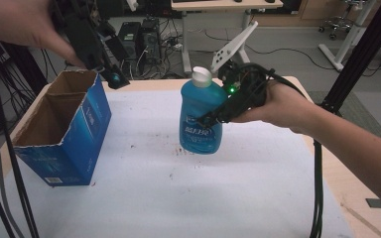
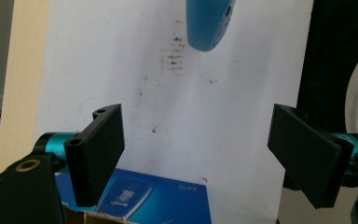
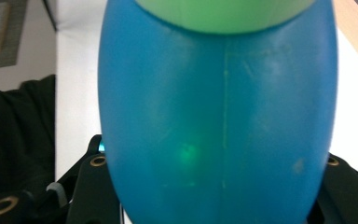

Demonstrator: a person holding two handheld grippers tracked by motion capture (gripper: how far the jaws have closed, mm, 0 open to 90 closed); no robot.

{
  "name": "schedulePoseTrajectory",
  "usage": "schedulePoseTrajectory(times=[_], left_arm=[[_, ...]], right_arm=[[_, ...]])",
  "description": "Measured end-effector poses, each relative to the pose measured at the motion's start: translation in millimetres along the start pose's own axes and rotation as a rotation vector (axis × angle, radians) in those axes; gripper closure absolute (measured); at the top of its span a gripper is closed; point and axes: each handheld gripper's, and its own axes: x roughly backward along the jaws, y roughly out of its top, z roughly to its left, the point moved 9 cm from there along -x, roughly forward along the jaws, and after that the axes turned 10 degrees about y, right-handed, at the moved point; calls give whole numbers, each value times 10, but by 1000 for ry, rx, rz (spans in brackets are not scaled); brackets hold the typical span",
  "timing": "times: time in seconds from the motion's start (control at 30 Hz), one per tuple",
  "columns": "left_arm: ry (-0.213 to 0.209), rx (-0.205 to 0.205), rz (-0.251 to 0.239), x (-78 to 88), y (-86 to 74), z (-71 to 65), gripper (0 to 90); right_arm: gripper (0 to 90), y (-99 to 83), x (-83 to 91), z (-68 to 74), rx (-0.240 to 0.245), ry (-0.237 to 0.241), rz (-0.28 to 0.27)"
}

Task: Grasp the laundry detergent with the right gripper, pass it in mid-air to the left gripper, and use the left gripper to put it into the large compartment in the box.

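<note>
A blue dish-soap bottle (image 1: 198, 124) with a white cap stands near the middle of the white sheet (image 1: 203, 193). My right gripper (image 1: 217, 113) is shut on its body from the right. I cannot tell whether its base touches the sheet. In the right gripper view the bottle (image 3: 214, 116) sits between the two black jaws. My left gripper (image 1: 110, 74) hangs open above the far corner of an open blue cardboard box (image 1: 62, 129). In the left gripper view, the wide-apart pads (image 2: 100, 149) look down on the box edge (image 2: 140, 196) and the bottle's base (image 2: 209, 23).
A black frame post (image 1: 362, 49) rises at the right edge of the table. Dark cables (image 1: 0, 148) hang down at the left, and the right gripper's cable (image 1: 317, 188) trails off the near right. Small brown stains (image 2: 175, 51) mark the sheet.
</note>
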Motion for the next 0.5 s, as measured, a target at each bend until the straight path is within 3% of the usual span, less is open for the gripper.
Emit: schedulePoseTrajectory(times=[0.27, 0.37, 0.4, 0.5], left_arm=[[-33, -74, -25, -35, 190, -50, 188], [-47, -80, -26, -51, 233, -74, 189], [-49, -105, -35, -68, 276, -93, 189], [-54, -122, -34, -92, 310, -115, 188]], right_arm=[[461, 312, 16, 88, 88, 61, 29], [461, 384, -6, 108, 105, 74, 39], [461, 436, -23, 122, 115, 79, 45], [461, 524, -49, 152, 135, 93, 57]])
